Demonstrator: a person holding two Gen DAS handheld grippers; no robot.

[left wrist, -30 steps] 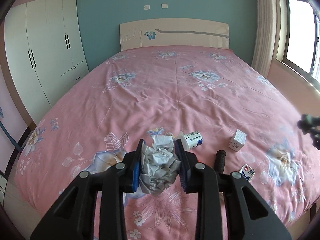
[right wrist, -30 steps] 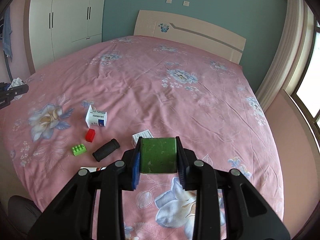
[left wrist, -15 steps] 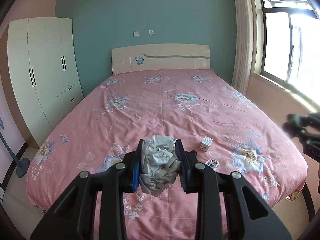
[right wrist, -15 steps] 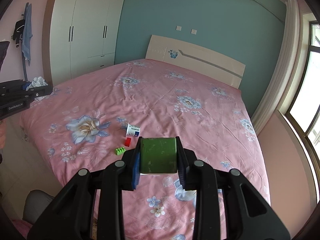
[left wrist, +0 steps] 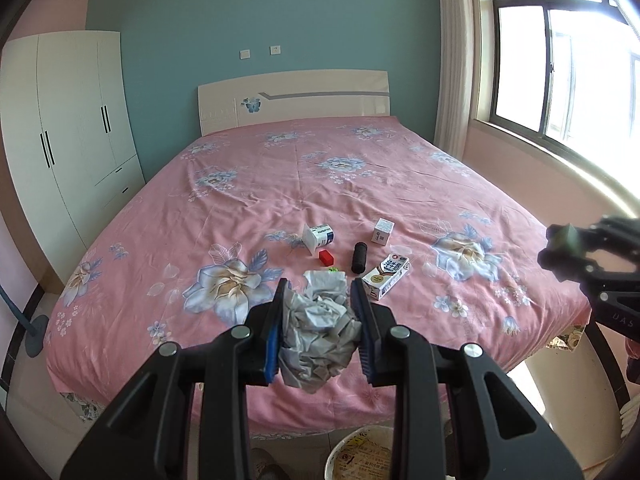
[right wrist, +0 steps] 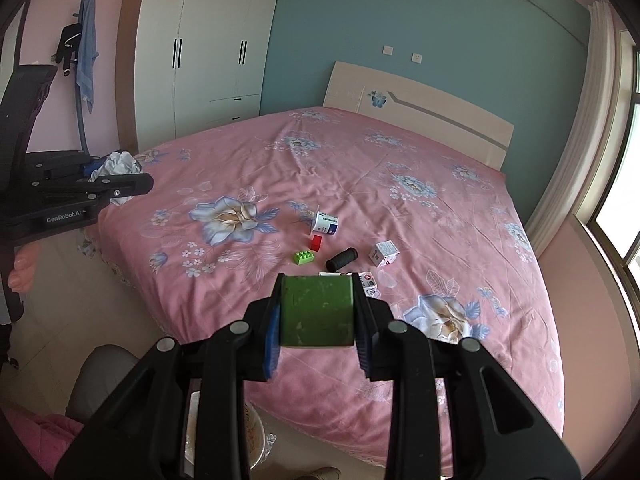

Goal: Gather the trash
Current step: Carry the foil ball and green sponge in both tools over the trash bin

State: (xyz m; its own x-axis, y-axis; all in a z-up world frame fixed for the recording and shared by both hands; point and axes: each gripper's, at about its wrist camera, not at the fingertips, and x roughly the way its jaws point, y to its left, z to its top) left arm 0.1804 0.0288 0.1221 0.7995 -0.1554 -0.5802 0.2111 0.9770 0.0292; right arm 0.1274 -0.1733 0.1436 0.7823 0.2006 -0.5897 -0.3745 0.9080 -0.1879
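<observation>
Pink floral bed [left wrist: 360, 184] against a teal wall, white wardrobe [left wrist: 68, 132] to one side, bright window [left wrist: 560, 60] to the other. Left gripper [left wrist: 318, 320] clamped on a crumpled wad of grey-white paper [left wrist: 318, 332], blue pads pressing it from both sides, held above the foot of the bed. Right gripper [right wrist: 316, 312] closed tight on a scuffed green block [right wrist: 316, 312], also above the bed's near edge; seen from the left wrist as a dark shape at far right [left wrist: 568, 246]. Scattered on the bedspread near the foot: a tipped white cup with a blue label [left wrist: 319, 237], a small red brick [left wrist: 326, 257], a green toy brick [right wrist: 303, 257], a black cylindrical grip [left wrist: 359, 257], a small white box [left wrist: 384, 232] and a flat milk carton [left wrist: 386, 276] lying just beside the black grip. Well apart from both grippers, none of them touched. Rim of a printed bin [left wrist: 360, 456] on the tiled floor below the foot of the bed, beneath the left gripper. Part of a hand [right wrist: 22, 268] at the left edge of the right wrist view.
</observation>
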